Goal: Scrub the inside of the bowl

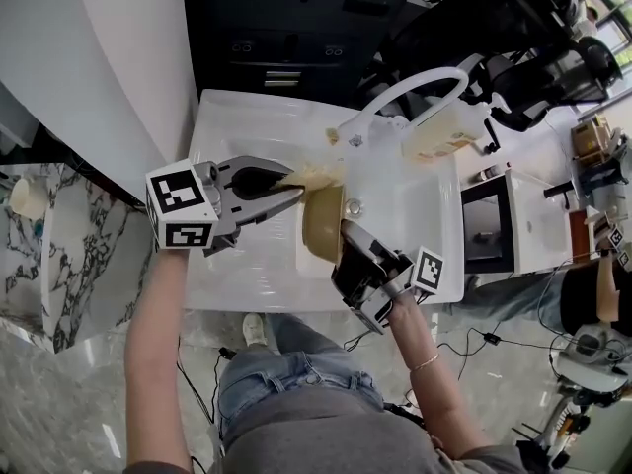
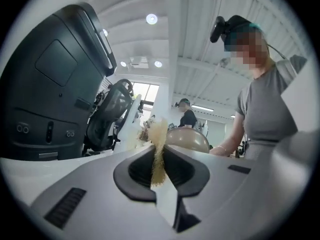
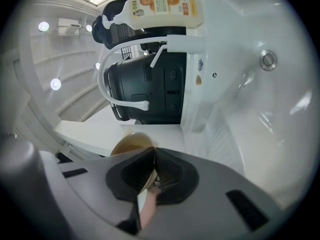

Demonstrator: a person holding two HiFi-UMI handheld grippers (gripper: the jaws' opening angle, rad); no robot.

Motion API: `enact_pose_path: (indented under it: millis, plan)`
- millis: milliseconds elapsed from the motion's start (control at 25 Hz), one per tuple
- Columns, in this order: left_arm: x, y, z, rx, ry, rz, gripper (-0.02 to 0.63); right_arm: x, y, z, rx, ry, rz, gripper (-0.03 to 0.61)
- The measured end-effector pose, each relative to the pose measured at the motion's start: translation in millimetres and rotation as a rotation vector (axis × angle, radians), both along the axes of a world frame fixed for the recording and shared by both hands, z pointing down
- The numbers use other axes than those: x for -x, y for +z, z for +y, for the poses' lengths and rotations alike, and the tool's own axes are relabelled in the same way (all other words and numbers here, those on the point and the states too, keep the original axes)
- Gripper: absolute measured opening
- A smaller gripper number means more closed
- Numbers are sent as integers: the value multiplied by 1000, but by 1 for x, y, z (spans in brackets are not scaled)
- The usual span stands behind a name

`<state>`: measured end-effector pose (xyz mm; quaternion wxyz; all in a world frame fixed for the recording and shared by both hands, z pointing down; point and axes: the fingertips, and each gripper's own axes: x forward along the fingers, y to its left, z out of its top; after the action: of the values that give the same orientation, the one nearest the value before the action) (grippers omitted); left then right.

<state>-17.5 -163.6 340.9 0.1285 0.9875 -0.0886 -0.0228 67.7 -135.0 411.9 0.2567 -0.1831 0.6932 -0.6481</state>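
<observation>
centre of the head view: the tan bowl (image 1: 323, 223) is tilted on edge over the white sink (image 1: 420, 215). its rim is pinched in the closed jaws of the right gripper (image 1: 348, 235), just lower right of it. the left gripper (image 1: 294, 190), reaching in from the left, clamps a yellowish scrub pad (image 1: 318, 175) at the bowl's upper edge.

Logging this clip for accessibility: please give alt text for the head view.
Over a white sink, a person's right gripper clamps the rim of a tan bowl tipped on its side, while the left gripper holds a yellow scrub pad at the bowl's upper edge. A white arched faucet stands behind.
</observation>
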Motion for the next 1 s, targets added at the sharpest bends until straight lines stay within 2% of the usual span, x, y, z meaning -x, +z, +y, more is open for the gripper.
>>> enact_pose_path:
  millis: [120, 320, 640, 800, 1000]
  plan:
    - [-11, 10, 7, 9, 47, -32, 49, 5, -2, 5, -8, -54, -24, 15]
    - [-16, 21, 14, 43, 57, -18, 49, 4, -3, 6, -12, -78, -40, 15]
    - [-19, 46, 25, 111, 22, -50, 49, 2, -1, 3, 7, -72, -84, 15]
    - [-18, 57, 30, 145, -17, -56, 49, 2, 4, 1, 21, -55, -59, 15]
    - [-17, 76, 38, 163, -63, -150, 49, -4, 11, -6, 53, 3, -36, 15]
